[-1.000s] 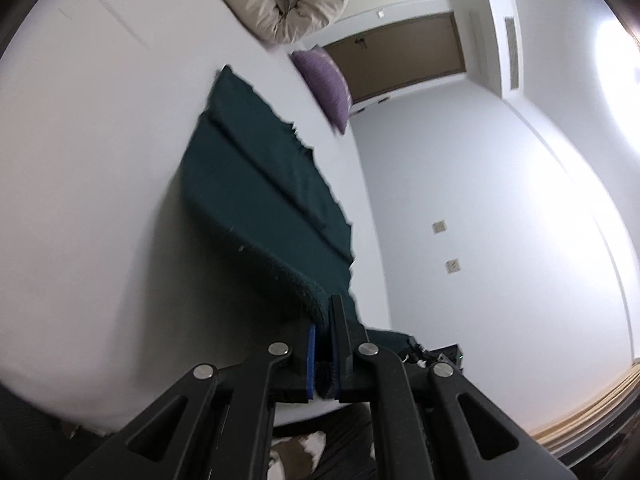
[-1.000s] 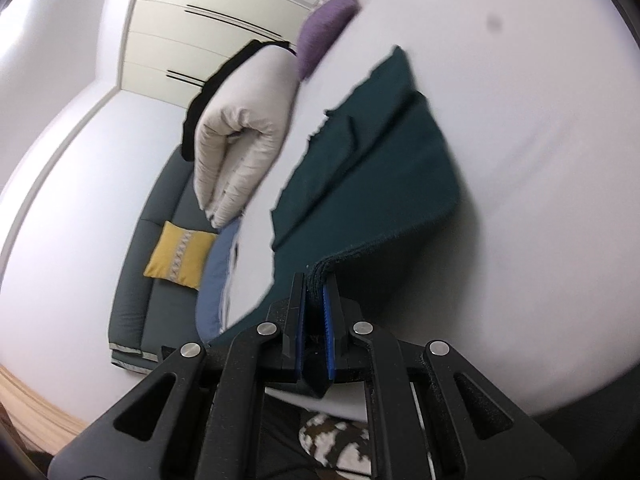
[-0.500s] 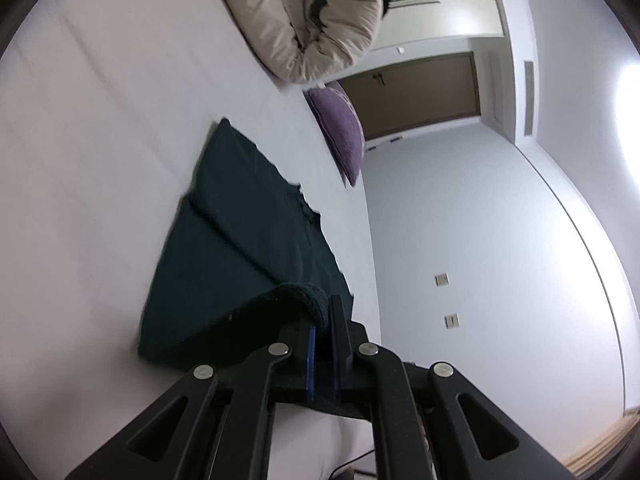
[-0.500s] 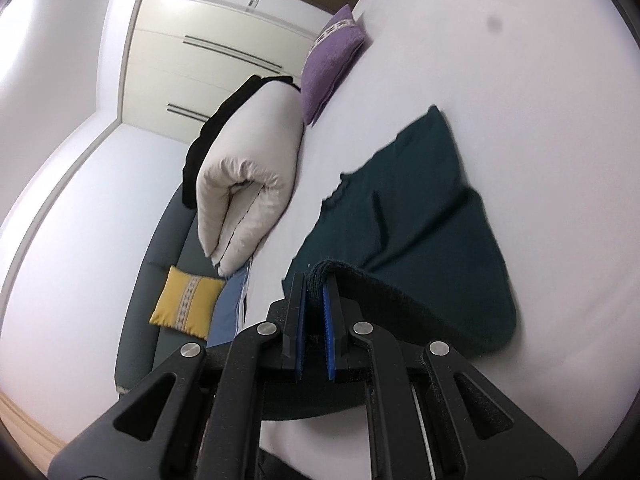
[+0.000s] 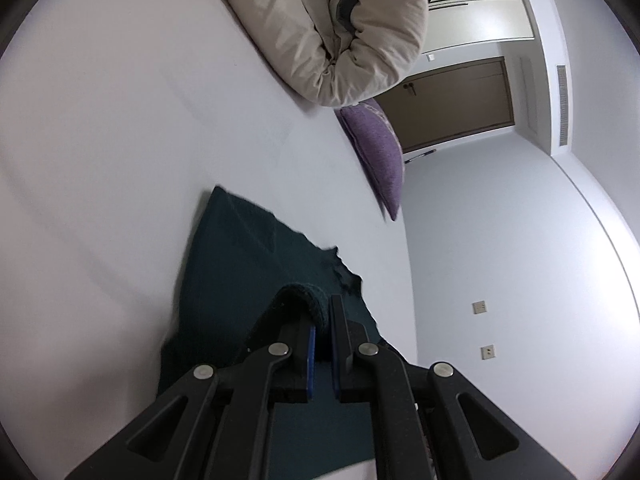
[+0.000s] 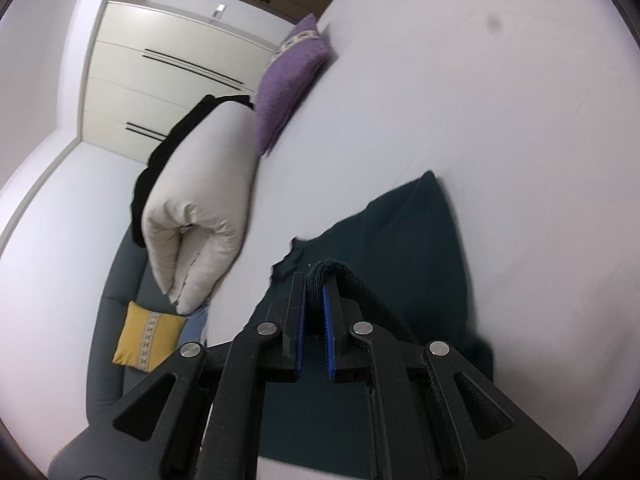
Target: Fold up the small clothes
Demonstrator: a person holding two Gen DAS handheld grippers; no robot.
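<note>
1. On the white bed sheet (image 5: 120, 152), a dark teal knitted garment (image 5: 240, 264) lies spread flat, its far corner pointing toward the purple pillow (image 5: 376, 152).
2. Nearest the camera, the left gripper (image 5: 322, 320) pinches a thick rolled edge of the teal garment between its blue-lined fingers (image 5: 311, 360), the fold bulging up just beyond the tips.
3. Seen from the other wrist, the right gripper (image 6: 316, 292) likewise clamps a doubled-over hem of the garment (image 6: 404, 240), the cloth standing up between its blue pads (image 6: 326, 320).
4. Both held edges are raised off the sheet (image 6: 480, 100), above the flat part of the garment.
5. Beyond the garment, a rolled cream duvet (image 5: 332, 28) lies beside the purple pillow (image 6: 292, 76).
6. Past the duvet (image 6: 200, 200) sits a grey sofa with a yellow cushion (image 6: 146, 336).
7. A brown door (image 5: 452, 104) and pale wardrobe doors (image 6: 160, 80) stand behind the pillow.
</note>
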